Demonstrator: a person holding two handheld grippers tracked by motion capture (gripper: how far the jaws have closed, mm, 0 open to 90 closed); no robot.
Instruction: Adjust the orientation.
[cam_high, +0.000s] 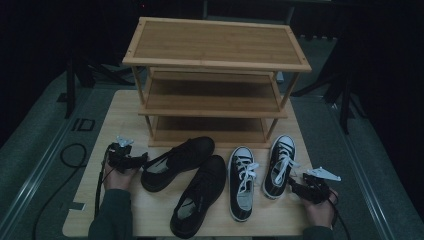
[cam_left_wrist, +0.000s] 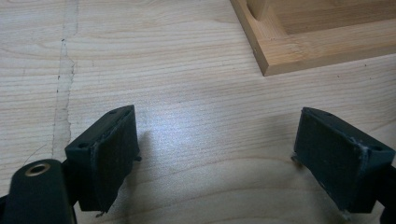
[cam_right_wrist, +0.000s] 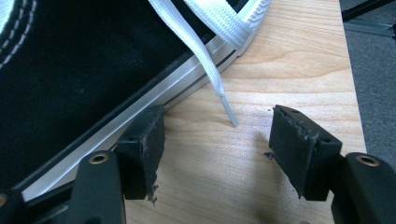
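A three-tier wooden shoe rack (cam_high: 215, 75) stands at the back of the table. In front of it lie two black shoes (cam_high: 177, 161) (cam_high: 199, 195) and two black canvas sneakers with white laces (cam_high: 241, 182) (cam_high: 280, 166). My left gripper (cam_high: 141, 159) rests on the table left of the black shoes, open, with bare wood between its jaws (cam_left_wrist: 215, 154); the rack's base corner (cam_left_wrist: 275, 51) lies ahead. My right gripper (cam_high: 294, 185) sits by the right sneaker, open. Its left jaw touches the sneaker's white sole (cam_right_wrist: 140, 107), and a lace tip (cam_right_wrist: 229, 112) hangs between the jaws.
The table's right edge (cam_right_wrist: 355, 93) runs close beside the right gripper, with grey floor beyond. A black cable (cam_high: 70, 155) loops on the floor at the left. Dark stands flank the rack at both sides.
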